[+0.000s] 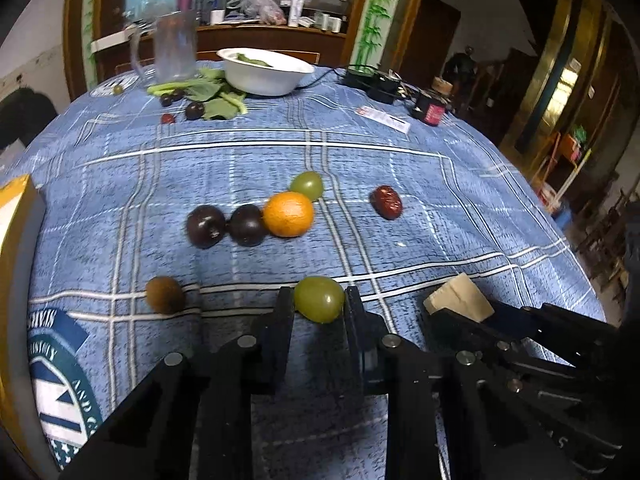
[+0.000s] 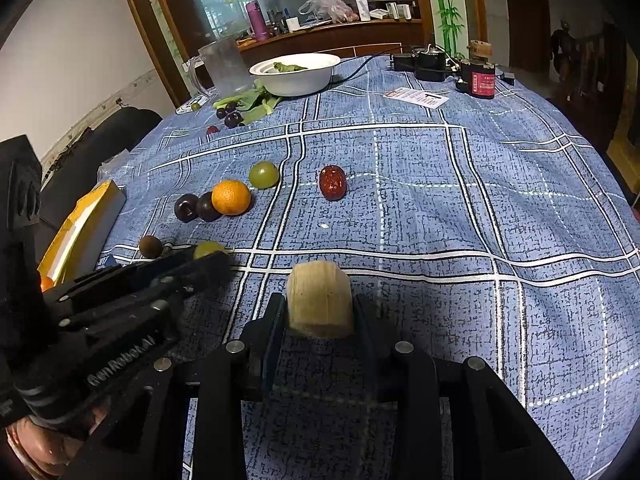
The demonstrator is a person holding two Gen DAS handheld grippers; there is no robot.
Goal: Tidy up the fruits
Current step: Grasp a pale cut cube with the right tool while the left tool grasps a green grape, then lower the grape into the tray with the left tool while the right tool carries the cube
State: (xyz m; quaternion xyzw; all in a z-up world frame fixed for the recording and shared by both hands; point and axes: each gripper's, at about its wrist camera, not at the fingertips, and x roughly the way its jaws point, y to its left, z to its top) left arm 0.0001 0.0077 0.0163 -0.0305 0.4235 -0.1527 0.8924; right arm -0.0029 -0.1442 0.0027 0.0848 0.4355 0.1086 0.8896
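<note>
Left wrist view. Left claw [image 1: 319, 300] clamped on a green grape [image 1: 319, 298], held low over the blue checked table [image 1: 460, 208]. Ahead: two dark plums [image 1: 226, 225] touching, orange [image 1: 288, 214] against the nearer plum, second green grape [image 1: 307, 185] just behind the orange, red date [image 1: 386, 201] apart to the right, brown kiwi-like fruit [image 1: 165, 294] near the left finger. Right claw visible at lower right, gripping a pale cut block [image 1: 459, 299], possibly sugarcane. White bowl [image 1: 264, 70] and clear jug [image 1: 174, 48] at the far side. Yellow box [image 1: 16, 216] at the left edge.

Right wrist view. Right claw [image 2: 320, 308] closed on the pale block [image 2: 320, 298]. Left claw [image 2: 200, 260] close alongside on the left, grape barely showing.

Risks, as judged: grape soft and round, liable to burst under squeeze or slip and roll if released carelessly; claws close together, likely to collide on any crossing move; fruit cluster easily knocked and scattered by a low sweep.

Room: wide bare cloth on the right and centre; left side crowded by box and fruit; table curves away near the right edge.
</note>
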